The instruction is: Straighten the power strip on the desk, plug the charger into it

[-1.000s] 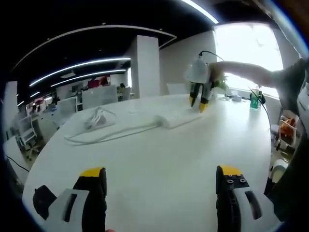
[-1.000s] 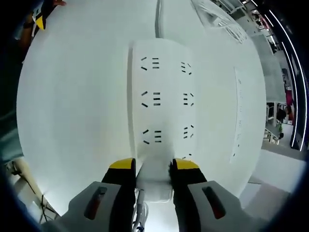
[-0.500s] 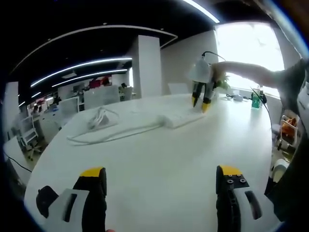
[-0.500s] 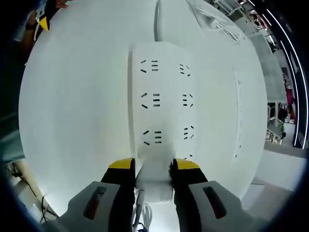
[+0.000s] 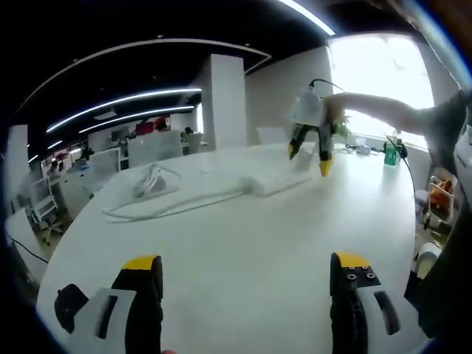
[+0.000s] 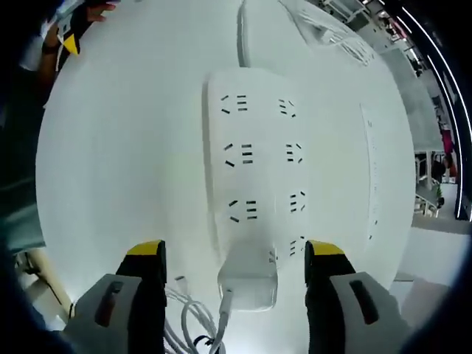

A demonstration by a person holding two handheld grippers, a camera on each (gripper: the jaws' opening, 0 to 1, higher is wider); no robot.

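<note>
Mid-desk: charger (image 6: 249, 274) seated in power strip (image 6: 254, 158), both claws spread.

We see our right gripper (image 6: 234, 254) w/ jaws wide apart either side of the white charger, touching nothing; its cable (image 6: 193, 322) coils off toward the near desk (image 6: 118, 147) edge. Strip lies flat around the desk's middle, cord (image 6: 240, 33) running to the far edge. Left gripper (image 5: 247, 269) hangs spread over bare desk nr the near edge, well apart from the strip (image 5: 276, 179); the right one (image 5: 311, 153) shows beyond it. We judge the charger light, rigid, smooth-sided, so somewhat slippery: pinch its flat sides, not the soft cable. Strip looks stiff, light, prob slides easily; steady it at an end if pushing.
</note>
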